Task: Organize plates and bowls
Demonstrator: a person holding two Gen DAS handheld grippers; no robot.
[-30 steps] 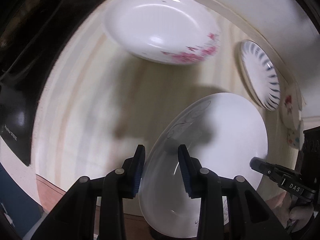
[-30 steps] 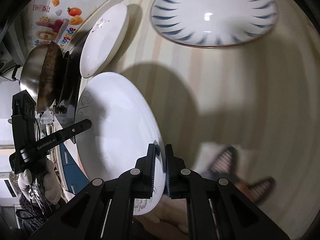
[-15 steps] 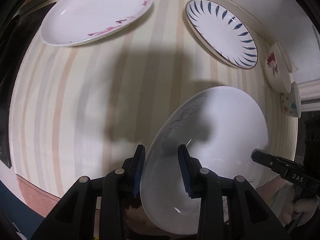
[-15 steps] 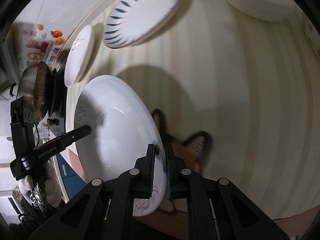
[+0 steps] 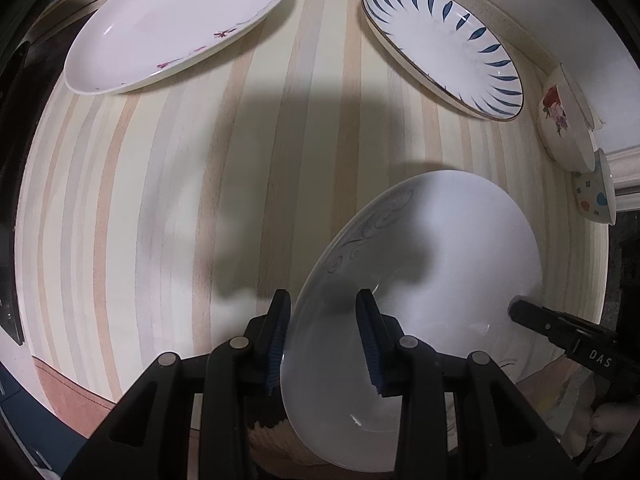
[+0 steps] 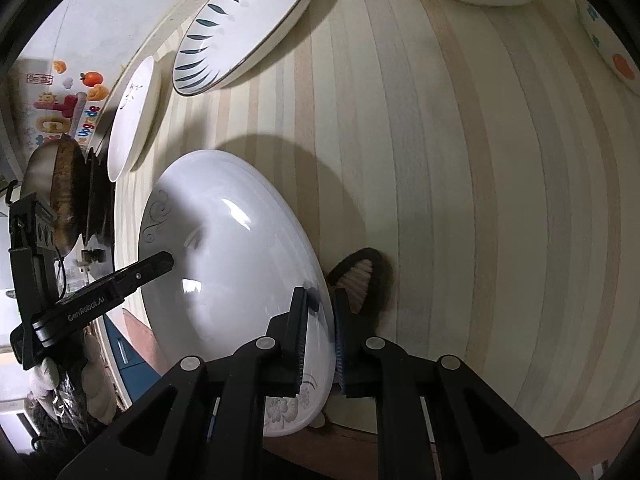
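A white plate (image 5: 440, 260) with a grey swirl on its rim is held tilted over the front edge of the striped table (image 5: 200, 200). My left gripper (image 5: 323, 340) is shut on its near rim, one pad inside the dish and one outside. On the opposite rim my right gripper (image 6: 320, 332) is shut, and the same plate (image 6: 232, 264) fills that view's left half. The right gripper's finger (image 5: 560, 332) shows at the plate's far edge in the left wrist view. The left gripper's finger (image 6: 136, 276) shows in the right wrist view. Whether the plate touches the table I cannot tell.
At the table's back lie an oval plate with pink flowers (image 5: 172, 28) and a blue-leaf plate (image 5: 440, 40). A rose bowl (image 5: 560, 120) and a dotted bowl (image 5: 592, 196) stand at the right edge. A wok (image 6: 56, 196) sits on the stove to the left.
Both grippers have carried the white plate sideways along the table's front. The plates at the back slid leftward in both views, and the bowls came into sight. Both grips look unchanged.
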